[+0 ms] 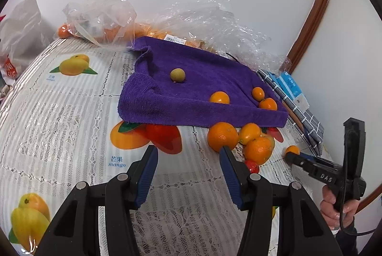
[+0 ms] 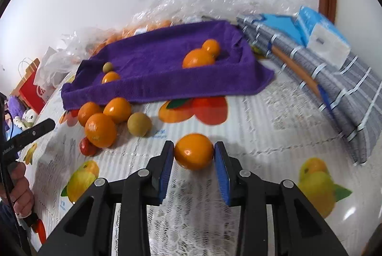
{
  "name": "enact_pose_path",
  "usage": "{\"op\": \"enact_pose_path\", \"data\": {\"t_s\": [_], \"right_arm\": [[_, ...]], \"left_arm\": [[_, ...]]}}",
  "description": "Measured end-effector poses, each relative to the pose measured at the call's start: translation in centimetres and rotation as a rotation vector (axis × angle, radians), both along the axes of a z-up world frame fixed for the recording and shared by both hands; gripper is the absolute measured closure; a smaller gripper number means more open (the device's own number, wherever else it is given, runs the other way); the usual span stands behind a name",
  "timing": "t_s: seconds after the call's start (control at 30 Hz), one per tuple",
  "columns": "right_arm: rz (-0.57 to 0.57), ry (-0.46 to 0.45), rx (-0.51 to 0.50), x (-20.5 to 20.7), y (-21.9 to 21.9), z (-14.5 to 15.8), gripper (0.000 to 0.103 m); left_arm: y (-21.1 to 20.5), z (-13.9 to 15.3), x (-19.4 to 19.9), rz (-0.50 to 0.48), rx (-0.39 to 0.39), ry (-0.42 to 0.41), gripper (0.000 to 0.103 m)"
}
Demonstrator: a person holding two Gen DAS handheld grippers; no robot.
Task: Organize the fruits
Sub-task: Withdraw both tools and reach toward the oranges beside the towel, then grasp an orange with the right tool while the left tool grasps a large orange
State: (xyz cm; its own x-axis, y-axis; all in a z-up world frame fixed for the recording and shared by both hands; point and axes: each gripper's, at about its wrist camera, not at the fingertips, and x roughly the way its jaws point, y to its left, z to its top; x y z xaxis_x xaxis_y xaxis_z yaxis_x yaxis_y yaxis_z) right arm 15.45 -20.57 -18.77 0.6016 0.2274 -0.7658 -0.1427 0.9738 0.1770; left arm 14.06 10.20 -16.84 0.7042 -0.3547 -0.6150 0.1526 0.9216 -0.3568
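Note:
A purple towel-lined tray point(image 1: 191, 79) point(image 2: 162, 70) sits on the table and holds a green-yellow fruit point(image 1: 177, 75) and three small oranges point(image 1: 219, 97). Loose oranges point(image 1: 222, 136) point(image 2: 100, 129), a brown-green fruit point(image 2: 139, 124) and a small red fruit point(image 1: 252, 165) lie in front of the tray. My right gripper point(image 2: 193, 155) point(image 1: 290, 157) is closed around an orange point(image 2: 193, 151) point(image 1: 292, 150) on the table, both pads touching it. My left gripper point(image 1: 188, 158) is open and empty, its right fingertip by the nearest loose orange.
Clear plastic bags point(image 1: 105, 15) with more oranges lie behind the tray. A folded grey checked cloth point(image 2: 334, 79) with blue tissue packs point(image 2: 320, 34) sits to the right. A red paper bag point(image 2: 33, 86) stands at the left. The tablecloth point(image 1: 71, 112) has printed fruit.

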Motion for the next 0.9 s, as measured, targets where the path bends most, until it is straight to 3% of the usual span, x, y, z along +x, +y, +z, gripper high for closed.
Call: {"op": "enact_pose_path", "data": {"t_s": [0.33, 0.57, 0.9], "right_arm": [[-0.047, -0.069, 0.022, -0.8, -0.8, 0.8, 0.069], [-0.052, -0.085, -0.001, -1.1, -0.6, 1.0, 0.069], [-0.069, -0.112, 0.069, -1.7, -1.8, 1.4, 0.069]], "left_arm": [[-2.6, 0.9, 0.5, -0.053, 0.005, -0.011, 0.052], [-7.0, 0.2, 2.9, -0.087, 0.177, 0.041, 0.052], [-8.8, -0.9, 4.5, -0.103, 0.242, 0.082, 0.054]]}}
